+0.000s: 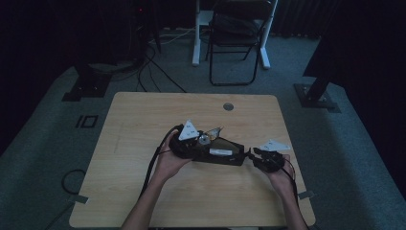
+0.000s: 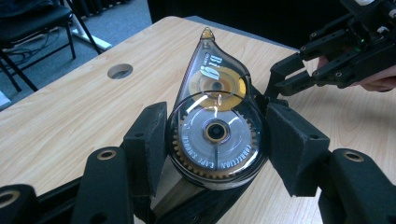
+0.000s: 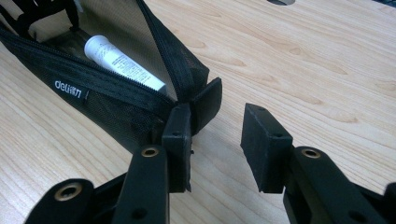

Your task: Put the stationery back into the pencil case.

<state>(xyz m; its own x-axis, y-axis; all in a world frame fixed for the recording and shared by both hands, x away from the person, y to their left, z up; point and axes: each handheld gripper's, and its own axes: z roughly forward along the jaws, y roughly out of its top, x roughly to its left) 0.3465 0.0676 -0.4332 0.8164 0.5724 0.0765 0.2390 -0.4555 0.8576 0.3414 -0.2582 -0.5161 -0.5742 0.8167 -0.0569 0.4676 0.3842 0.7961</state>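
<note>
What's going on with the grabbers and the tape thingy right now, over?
Left gripper shut on correction tape, over the open mesh pouch. Right gripper open at pouch's end. White tube already inside. Nothing in the way.

Dim room: grey carpet [image 1: 364,158], folding chair [image 1: 237,38], floor cables [image 1: 148,67], wooden table [image 1: 143,120].

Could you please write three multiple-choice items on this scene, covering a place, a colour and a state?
1. Where is the white tube? A inside the black mesh pouch B on the chair C on the floor
2. What colour is the small inner reel of the correction tape dispenser? A green B yellow C red
3. How do the right gripper's jaws stand? A apart B shut on the tube C shut on the dispenser

Answers: 1 A, it lies within the open zip; 2 B, yellow under the clear shell; 3 A, table shows between them.
</note>
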